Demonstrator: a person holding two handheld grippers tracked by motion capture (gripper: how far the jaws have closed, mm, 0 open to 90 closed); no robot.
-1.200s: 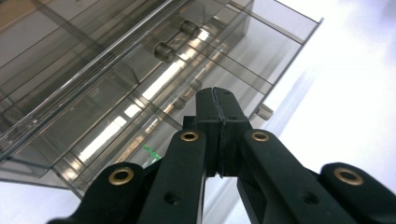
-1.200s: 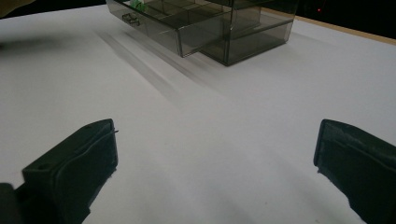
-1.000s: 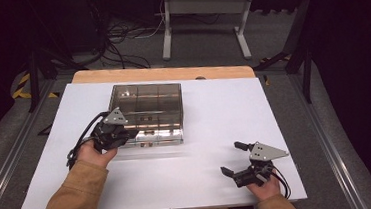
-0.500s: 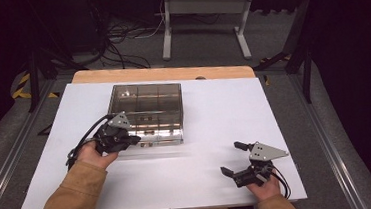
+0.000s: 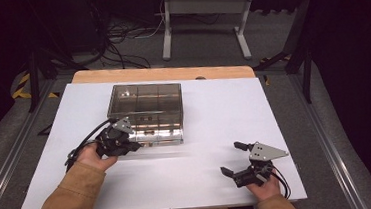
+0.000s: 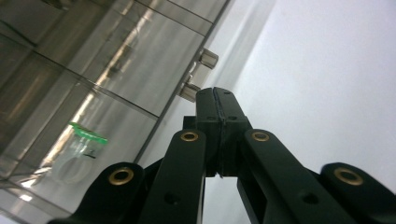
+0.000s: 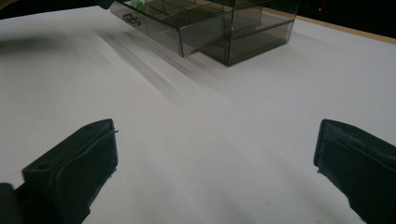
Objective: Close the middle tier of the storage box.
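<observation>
white bench [image 5: 189, 174], wooden strip along its far edge. smoky clear drawer box [image 5: 146, 112] sits left of centre toward the far side, lowest drawer [image 7: 159, 28] pulled partway out, a small green-topped bag [image 6: 77, 151] under the clear plastic. left tongs [image 5: 129, 146] at the box's near left corner, jaws pressed together with nothing between, tips just beside the drawer's small metal handle [image 6: 198, 74]; contact unclear. right tongs [image 5: 234, 158] well apart near the bench's near right edge, jaws wide, empty, pointing toward the box.
</observation>
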